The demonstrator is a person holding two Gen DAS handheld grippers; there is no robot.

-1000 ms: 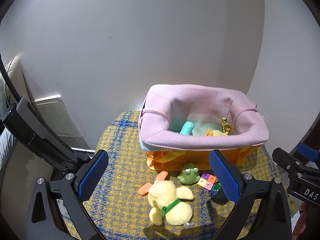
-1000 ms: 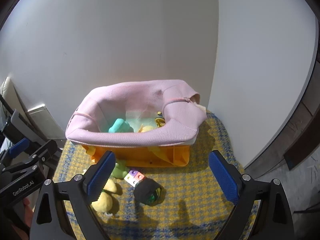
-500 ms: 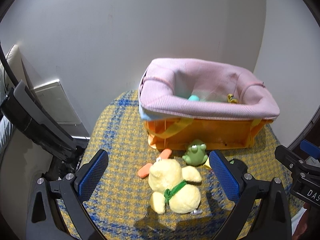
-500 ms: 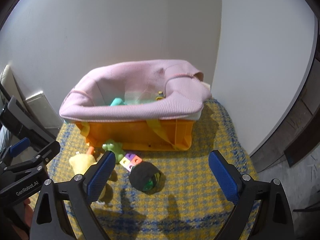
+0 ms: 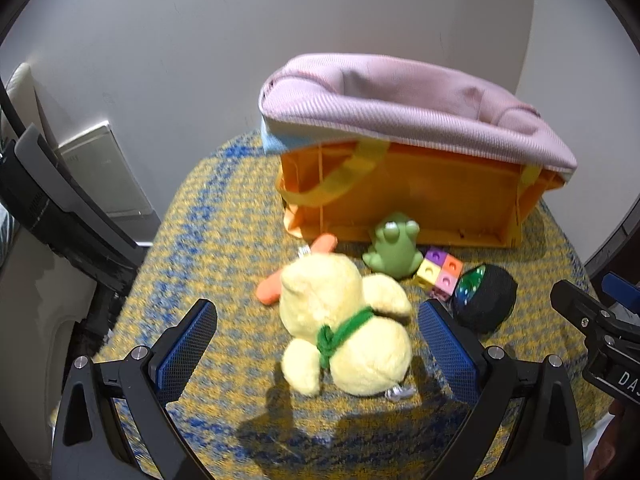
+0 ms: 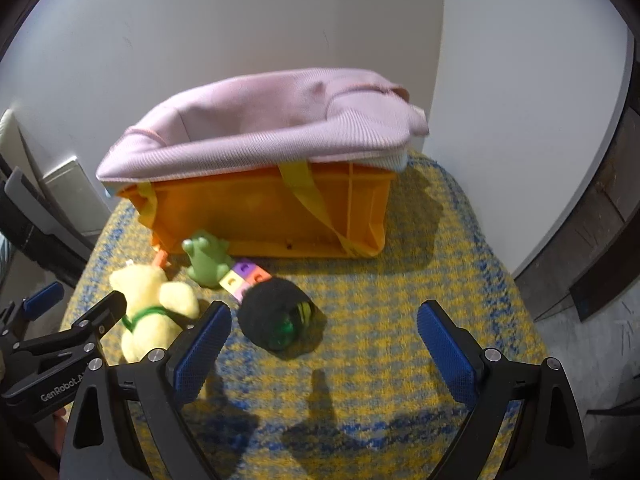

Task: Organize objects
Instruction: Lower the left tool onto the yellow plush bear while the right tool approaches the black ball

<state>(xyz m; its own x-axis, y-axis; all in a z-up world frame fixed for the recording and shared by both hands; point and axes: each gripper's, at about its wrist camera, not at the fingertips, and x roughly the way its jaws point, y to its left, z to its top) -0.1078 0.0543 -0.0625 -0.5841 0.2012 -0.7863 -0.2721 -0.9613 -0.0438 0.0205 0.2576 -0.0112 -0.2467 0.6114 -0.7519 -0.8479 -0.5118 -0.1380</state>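
Observation:
An orange bin (image 5: 420,200) (image 6: 264,212) with a pink cloth liner (image 5: 400,100) stands at the back of a yellow-blue checked cushion (image 5: 208,224). In front lie a yellow plush toy (image 5: 344,328) (image 6: 152,304), an orange piece (image 5: 296,268), a green frog (image 5: 392,246) (image 6: 206,258), a coloured cube block (image 5: 440,272) (image 6: 244,274) and a black pouch with a green ball (image 5: 484,294) (image 6: 276,316). My left gripper (image 5: 316,352) is open, its fingers either side of the plush. My right gripper (image 6: 322,350) is open and empty, just right of the pouch.
White walls meet in a corner behind the bin. A grey panel (image 5: 100,168) leans against the wall at left. Dark wood flooring (image 6: 592,240) shows at right beyond the cushion edge.
Both grippers have dropped lower and moved closer to the toys. The bin's inside has passed out of sight. The left fingers now flank the plush.

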